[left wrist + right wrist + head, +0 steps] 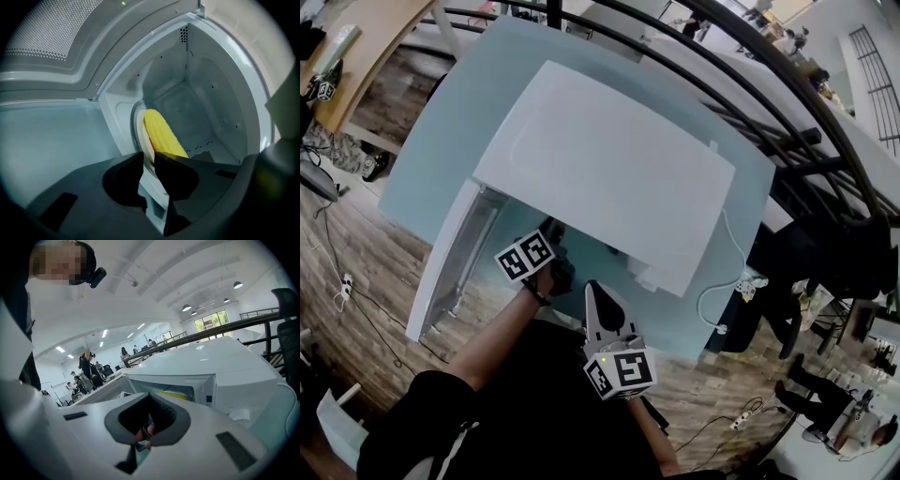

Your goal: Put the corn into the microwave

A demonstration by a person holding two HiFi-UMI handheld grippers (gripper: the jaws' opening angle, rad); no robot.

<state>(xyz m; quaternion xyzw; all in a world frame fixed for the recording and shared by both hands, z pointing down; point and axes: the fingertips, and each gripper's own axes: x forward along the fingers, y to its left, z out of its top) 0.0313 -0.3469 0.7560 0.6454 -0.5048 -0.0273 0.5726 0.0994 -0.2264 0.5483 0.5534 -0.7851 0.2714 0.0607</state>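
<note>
One bumpy yellow corn [161, 136] rides a smooth white plate [139, 127] pinched by left claw [149, 157]; right claw [147, 395] closed.

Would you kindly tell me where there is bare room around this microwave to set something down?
The table beside the open door is bare. Inside the microwave, space is free between the corn and the back wall. The doorway is crowded: the left gripper clamps the plate there.

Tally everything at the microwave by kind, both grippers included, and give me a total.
Microwave: 1
Corn: 1
Plate: 1
Table: 1
Hand-held grippers: 2, the left hand-held gripper and the right hand-held gripper
Total: 6
</note>
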